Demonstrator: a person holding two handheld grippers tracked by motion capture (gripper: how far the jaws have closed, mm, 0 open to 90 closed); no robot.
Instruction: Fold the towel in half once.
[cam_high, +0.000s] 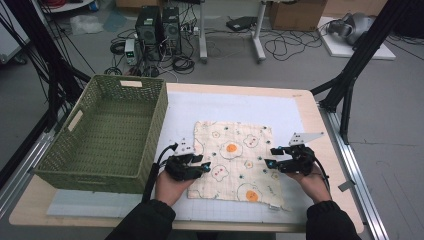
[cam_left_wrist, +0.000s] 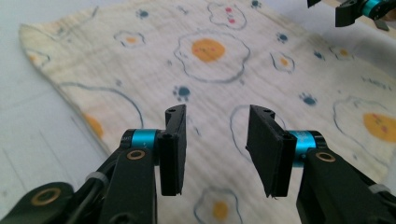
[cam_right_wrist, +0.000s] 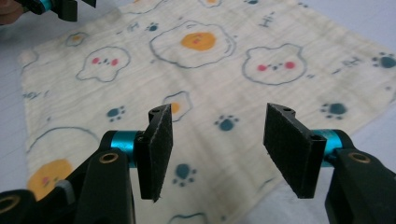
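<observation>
Cloth (cam_high: 234, 160) lies flat, squarish, edges skewed to table (cam_high: 310, 107); both grippers' jaws apart, empty

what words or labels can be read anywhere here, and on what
"Hi~": printed on the cloth, near its far edge in the right gripper view; faint, so a likely reading.
Other small dark marks on the cloth: too blurred to read.
Pale label on the green basket: too small to read.
</observation>
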